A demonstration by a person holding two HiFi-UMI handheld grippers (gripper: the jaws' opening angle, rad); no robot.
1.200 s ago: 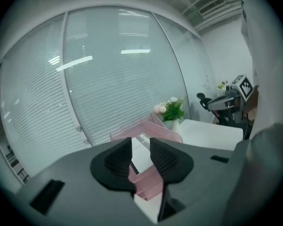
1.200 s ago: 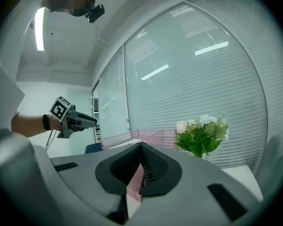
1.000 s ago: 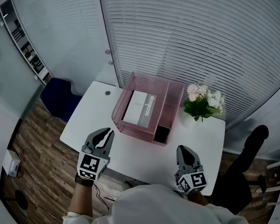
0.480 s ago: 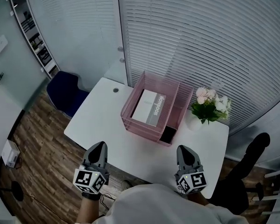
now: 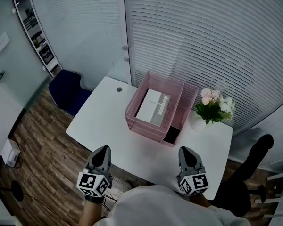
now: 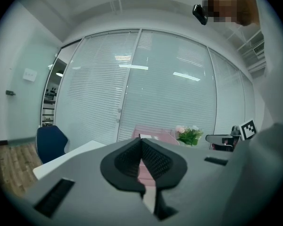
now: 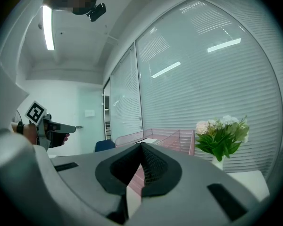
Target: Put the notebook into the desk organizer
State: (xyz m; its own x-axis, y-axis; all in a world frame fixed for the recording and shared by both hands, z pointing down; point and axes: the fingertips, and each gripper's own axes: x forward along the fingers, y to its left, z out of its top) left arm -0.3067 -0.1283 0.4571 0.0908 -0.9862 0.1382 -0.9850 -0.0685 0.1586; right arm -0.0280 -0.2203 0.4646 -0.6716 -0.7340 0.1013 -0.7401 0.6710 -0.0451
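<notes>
Notebook (image 5: 154, 108) lies flat in the top tray of the pink organizer (image 5: 132, 120), grey spine band toward the flowers (image 5: 214, 106), and nothing is touching it. The big change is on the left: a second ago the left tool (image 5: 103, 150) was out over the desk (image 5: 101, 121) with its jaws spread and its tip not far from the organizer. Now it is drawn right back to the near edge, well apart from the organizer, and the jaws are pressed together on nothing; the left gripper view shows the two pads meeting with no gap. The notebook hasn't budged in that time. To my eye that reads as a finished placement, a release and a retreat, with little or nothing left to do.

The right tool (image 5: 186, 152) sits just where it was, at the near edge on the other side. Its jaws are also closed flat against each other and empty, as the right gripper view makes plain.

Both tools are held low in front of the body, roughly level with each other, marker cubes toward the person and tips pointing forward at the organizer. Neither one leans toward it. The blue chair (image 5: 66, 91) stands off the desk's far left corner, out of play
</notes>
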